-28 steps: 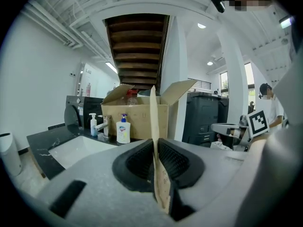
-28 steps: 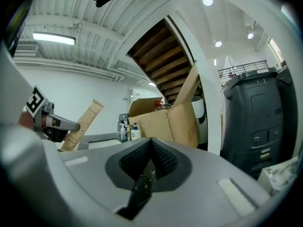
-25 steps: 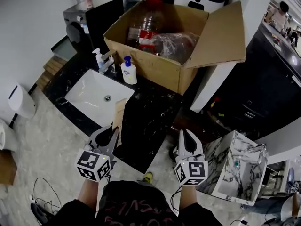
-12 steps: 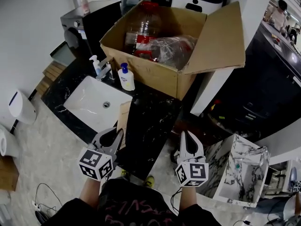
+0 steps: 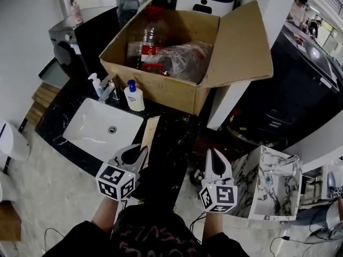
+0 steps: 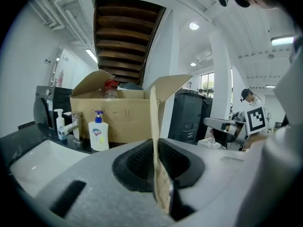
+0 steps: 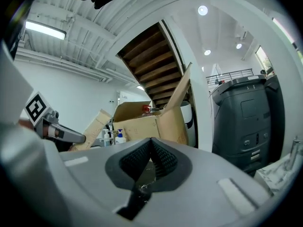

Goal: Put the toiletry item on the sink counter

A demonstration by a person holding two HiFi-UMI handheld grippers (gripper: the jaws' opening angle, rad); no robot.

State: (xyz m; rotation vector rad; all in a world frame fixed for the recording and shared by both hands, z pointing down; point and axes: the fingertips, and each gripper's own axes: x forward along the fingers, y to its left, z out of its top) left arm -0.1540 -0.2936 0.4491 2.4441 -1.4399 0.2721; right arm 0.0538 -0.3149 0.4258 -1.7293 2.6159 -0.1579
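My left gripper (image 5: 140, 153) has its fingers nearly together, pinched on a flat tan toiletry box (image 5: 150, 134). The box sticks out ahead of them over the near edge of the black bench (image 5: 174, 138), just right of the sink (image 5: 102, 128). In the left gripper view I see it edge-on and cannot read its print. I cannot tell whether its far end touches the bench. My right gripper (image 5: 213, 155) has its fingers closed tip to tip on nothing.
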